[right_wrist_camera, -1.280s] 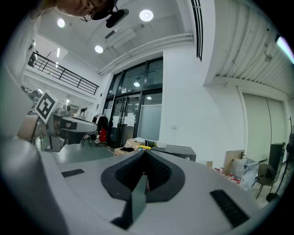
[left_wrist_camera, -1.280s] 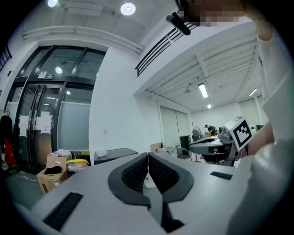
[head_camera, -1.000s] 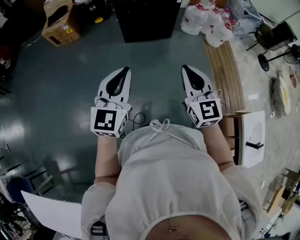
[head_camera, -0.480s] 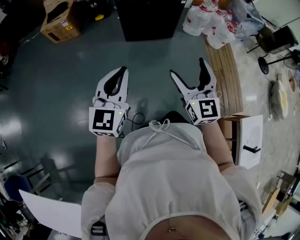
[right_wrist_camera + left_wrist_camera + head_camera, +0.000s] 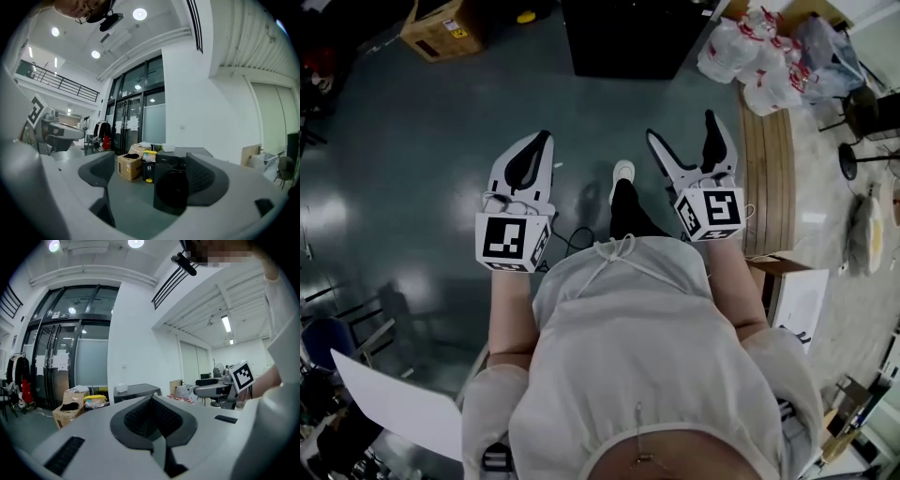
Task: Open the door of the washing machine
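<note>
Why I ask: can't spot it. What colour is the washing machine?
The washing machine is black, best seen in the right gripper view.

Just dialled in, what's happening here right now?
A person holds a gripper in each hand and faces the black washing machine across the room, one foot forward. Neither gripper touches it, and its door looks shut. The left gripper is shut and empty. The right gripper has just been opening its fingers, with nothing between them.
</note>
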The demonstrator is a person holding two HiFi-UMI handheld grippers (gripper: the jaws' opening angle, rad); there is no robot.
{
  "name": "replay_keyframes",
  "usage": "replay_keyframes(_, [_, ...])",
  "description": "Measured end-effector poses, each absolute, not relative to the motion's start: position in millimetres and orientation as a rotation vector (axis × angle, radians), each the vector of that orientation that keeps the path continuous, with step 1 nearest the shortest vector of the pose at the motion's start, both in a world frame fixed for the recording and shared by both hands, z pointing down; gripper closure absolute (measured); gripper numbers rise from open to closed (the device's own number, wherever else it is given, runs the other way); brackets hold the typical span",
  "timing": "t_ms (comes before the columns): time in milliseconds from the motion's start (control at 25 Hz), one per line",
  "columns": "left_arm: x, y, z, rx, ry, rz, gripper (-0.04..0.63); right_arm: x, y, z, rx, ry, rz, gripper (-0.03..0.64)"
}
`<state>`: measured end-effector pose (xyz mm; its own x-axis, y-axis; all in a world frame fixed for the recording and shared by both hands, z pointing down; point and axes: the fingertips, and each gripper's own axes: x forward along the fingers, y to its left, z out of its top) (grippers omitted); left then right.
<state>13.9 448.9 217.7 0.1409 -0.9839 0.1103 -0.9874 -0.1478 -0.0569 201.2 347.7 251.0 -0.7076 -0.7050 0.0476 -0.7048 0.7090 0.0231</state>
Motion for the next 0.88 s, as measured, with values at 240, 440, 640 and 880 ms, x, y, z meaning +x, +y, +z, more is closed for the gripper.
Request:
replay_keyframes(240, [-25.6,368.1,221.9,2.291,-2.092,0.253,0.572,155.2,253.0,261.4,1.111,-2.877,0.035,0.146])
replay_keyframes(440, [-56.9,279.6,215.7,2.251,-2.139,0.248,0.572,121.8,160.0,265.6,1.051,-2.848,0.067,0.146])
replay_keyframes(640, [-78.5,203.3,218.5,2.220,-2.167,0.239,0.572,99.9,75.9,265.8,1.028,-2.848,0.083,0.146])
replay_keyframes(880, [-108.9,149.6,232.6,2.175,-2.188,0.268,0.572,74.6,11.9,285.4,1.021,-2.796,0.153,0.147])
